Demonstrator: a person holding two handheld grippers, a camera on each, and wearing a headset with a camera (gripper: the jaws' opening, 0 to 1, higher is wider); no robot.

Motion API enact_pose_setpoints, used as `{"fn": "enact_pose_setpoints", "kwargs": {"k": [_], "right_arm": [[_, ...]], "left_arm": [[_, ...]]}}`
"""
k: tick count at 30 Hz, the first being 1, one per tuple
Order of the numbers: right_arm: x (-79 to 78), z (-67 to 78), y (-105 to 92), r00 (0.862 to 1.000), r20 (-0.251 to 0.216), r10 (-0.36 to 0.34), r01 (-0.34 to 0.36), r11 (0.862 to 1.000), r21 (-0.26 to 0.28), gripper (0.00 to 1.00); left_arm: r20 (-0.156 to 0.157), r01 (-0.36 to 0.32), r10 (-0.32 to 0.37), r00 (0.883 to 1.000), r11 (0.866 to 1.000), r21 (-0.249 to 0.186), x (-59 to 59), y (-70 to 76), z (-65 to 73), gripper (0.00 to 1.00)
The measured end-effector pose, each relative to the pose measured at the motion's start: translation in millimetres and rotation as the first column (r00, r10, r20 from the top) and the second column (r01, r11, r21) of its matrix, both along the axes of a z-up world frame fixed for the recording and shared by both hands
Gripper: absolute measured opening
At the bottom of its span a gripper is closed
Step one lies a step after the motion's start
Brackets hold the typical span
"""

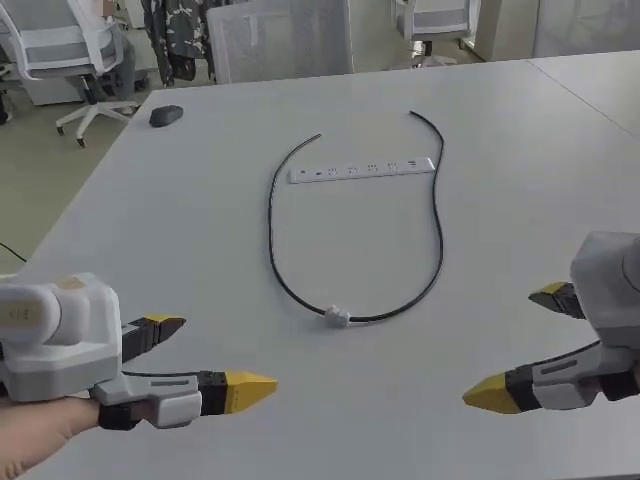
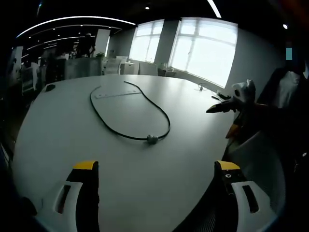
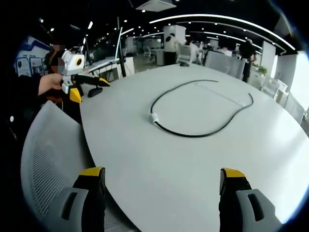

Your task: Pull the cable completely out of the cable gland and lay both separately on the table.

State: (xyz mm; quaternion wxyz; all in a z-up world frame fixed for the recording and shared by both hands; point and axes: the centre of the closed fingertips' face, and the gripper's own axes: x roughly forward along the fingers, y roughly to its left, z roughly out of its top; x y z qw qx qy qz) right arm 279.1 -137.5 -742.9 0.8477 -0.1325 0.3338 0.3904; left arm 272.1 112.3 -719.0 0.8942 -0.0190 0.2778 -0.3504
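A thin black cable [image 1: 272, 228] lies in a wide loop on the white table [image 1: 180, 240], its two ends at the far side. A small white cable gland [image 1: 336, 317] sits threaded on the cable at the near bottom of the loop; the gland [image 2: 152, 139] and the gland [image 3: 154, 117] appear in both gripper views. My left gripper [image 1: 205, 355] hovers open at the near left, well short of the gland. My right gripper [image 1: 525, 345] hovers open at the near right, also apart from the cable. Nothing lies between either pair of yellow-tipped jaws.
A white power strip [image 1: 362, 170] lies across the far part of the loop. A dark computer mouse [image 1: 166, 116] rests at the far left of the table. Office chairs [image 1: 75, 50] stand beyond the table's far edge. A mesh chair back [image 3: 53, 159] is near the right gripper.
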Motion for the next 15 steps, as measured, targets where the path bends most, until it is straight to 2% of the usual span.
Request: {"fn": "enact_pose_setpoints", "kwargs": {"k": [3, 15], "right_arm": [[0.0, -0.4, -1.0, 1.0, -0.002, -0.002, 0.002, 1.0, 0.001, 1.0], [0.0, 3.3, -3.4, 1.0, 0.003, -0.015, 0.015, 1.0, 0.007, 1.0]], "left_arm": [[-0.008, -0.001, 0.001, 1.0, 1.0, 0.006, -0.5, 1.1, -1.3, 1.0], [-0.002, 0.0, 0.0, 1.0, 1.0, 0.006, -0.7, 1.1, 1.5, 1.0]]}}
